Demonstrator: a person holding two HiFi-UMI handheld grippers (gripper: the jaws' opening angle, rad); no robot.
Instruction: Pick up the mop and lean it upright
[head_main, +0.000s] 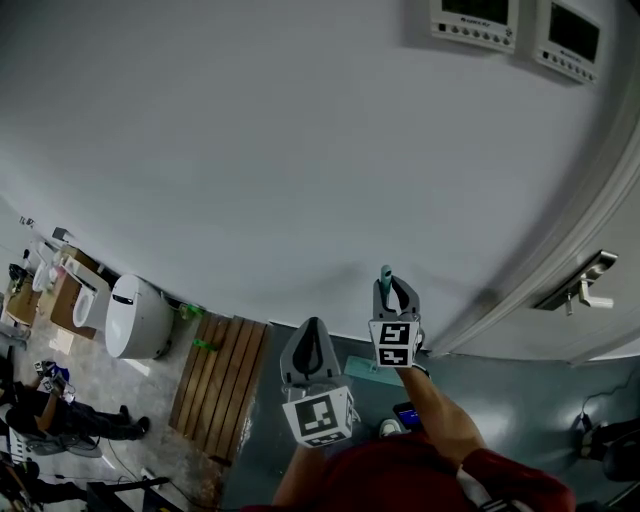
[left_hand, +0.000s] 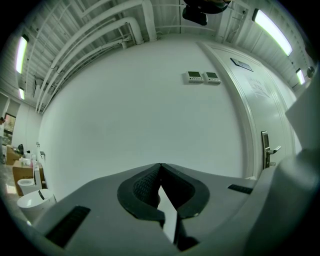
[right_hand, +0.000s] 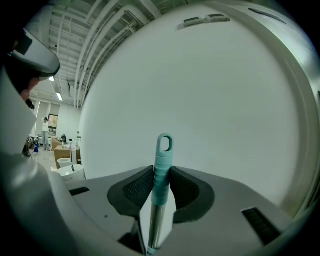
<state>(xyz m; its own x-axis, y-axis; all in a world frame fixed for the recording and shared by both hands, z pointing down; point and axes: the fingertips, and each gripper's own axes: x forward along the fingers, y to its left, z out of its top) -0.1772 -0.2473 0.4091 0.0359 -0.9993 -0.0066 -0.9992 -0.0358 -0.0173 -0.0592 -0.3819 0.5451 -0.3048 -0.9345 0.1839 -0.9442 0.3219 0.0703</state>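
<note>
The mop's handle (right_hand: 161, 175) stands upright close to the white wall: a metal shaft with a teal ribbed grip and a hanging loop on top. My right gripper (right_hand: 161, 172) is shut on that teal grip, one pad on each side. In the head view the teal tip (head_main: 386, 275) pokes up above the right gripper (head_main: 394, 287). A pale teal flat piece (head_main: 362, 370) lies on the floor below; it may be the mop head. My left gripper (head_main: 312, 330) hovers beside it to the left, shut with nothing in it (left_hand: 160, 167).
A white wall fills most of the view, with two control panels (head_main: 475, 20) high up. A door with a lever handle (head_main: 585, 285) is at the right. A wooden pallet (head_main: 222, 385) and a white toilet (head_main: 135, 318) stand at the left. A person (head_main: 60, 415) is on the floor at the far left.
</note>
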